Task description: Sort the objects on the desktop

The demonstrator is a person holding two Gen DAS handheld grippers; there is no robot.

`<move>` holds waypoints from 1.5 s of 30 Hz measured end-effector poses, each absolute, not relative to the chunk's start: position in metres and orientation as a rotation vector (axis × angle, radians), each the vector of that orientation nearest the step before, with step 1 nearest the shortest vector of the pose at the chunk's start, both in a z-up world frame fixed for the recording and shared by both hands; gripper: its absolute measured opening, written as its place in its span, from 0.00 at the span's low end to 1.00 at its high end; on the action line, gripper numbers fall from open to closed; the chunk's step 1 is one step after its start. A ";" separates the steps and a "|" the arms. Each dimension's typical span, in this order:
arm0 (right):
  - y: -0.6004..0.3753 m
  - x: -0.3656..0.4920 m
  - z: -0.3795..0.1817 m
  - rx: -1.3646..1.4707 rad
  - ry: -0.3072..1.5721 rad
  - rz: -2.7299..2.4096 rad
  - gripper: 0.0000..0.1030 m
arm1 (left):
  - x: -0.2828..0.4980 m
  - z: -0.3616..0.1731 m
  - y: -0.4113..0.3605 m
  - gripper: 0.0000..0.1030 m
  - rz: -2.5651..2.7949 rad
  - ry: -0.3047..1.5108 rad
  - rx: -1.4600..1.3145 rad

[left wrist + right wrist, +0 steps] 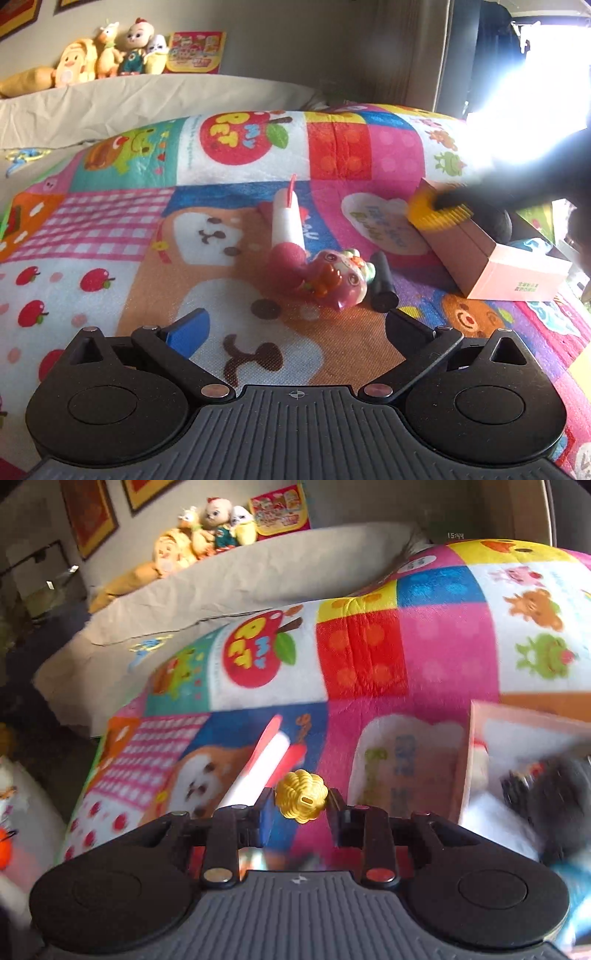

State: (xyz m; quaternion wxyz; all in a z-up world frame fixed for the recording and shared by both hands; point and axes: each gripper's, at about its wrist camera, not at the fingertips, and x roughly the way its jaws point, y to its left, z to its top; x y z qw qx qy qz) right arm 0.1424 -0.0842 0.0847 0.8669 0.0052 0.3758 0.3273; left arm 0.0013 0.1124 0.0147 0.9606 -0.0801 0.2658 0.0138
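Right claw (301, 805) is clamped on a small yellow ridged toy (301, 795), pinched between both fingers and lifted off the colorful blanket (369, 657). From the left wrist view the same yellow toy (436, 214) sits at the near rim of the pink box (480, 254), touching it or just above it, can't tell through the motion blur. Box is open-topped, lying on the blanket off to the right, with some dark and white stuff already inside, too blurred to name. Left claw (295, 325) hangs wide open and empty, low over the blanket. Just ahead of it: a pink figurine (334, 280) lying on its side, a black cylinder (382, 286) touching or just beside it on the right, and a white tube with pink cap (286, 221) behind them. Step in hand looks like dropping the yellow toy into the box. Next move calls for bringing the right claw fully over the opening, then letting go; release too near the rim and it could bounce out. After that the left claw is well placed for the figurine, probably the next pick.
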 end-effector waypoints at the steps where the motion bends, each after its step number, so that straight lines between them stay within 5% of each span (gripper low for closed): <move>1: -0.100 0.125 0.081 0.012 0.790 0.695 0.29 | 0.002 0.015 0.111 1.00 0.025 0.541 -0.151; 8: -0.189 0.060 0.033 0.031 0.817 0.504 0.29 | 0.015 0.025 0.070 1.00 -0.127 0.530 -0.084; 10: -0.205 0.053 0.024 0.030 0.765 0.387 0.42 | 0.022 0.027 0.051 0.93 -0.166 0.527 -0.041; 12: -0.218 0.043 0.019 0.062 0.709 0.319 0.63 | 0.032 0.026 0.034 0.75 -0.171 0.546 0.014; 18: -0.236 0.017 0.010 0.109 0.564 0.255 0.73 | 0.065 0.014 0.024 0.69 -0.103 0.619 0.047; 22: -0.243 0.011 0.013 0.146 0.483 0.254 0.93 | 0.077 0.008 0.028 0.62 -0.079 0.661 0.033; 29: -0.248 0.010 0.012 0.185 0.471 0.281 0.97 | 0.079 0.013 0.019 0.30 -0.101 0.671 0.114; 36: -0.248 0.009 0.011 0.193 0.467 0.284 1.00 | 0.029 0.022 -0.012 0.32 -0.331 0.706 0.096; 45: -0.248 0.010 0.011 0.196 0.480 0.279 1.00 | 0.010 0.021 -0.022 0.74 -0.400 0.714 0.058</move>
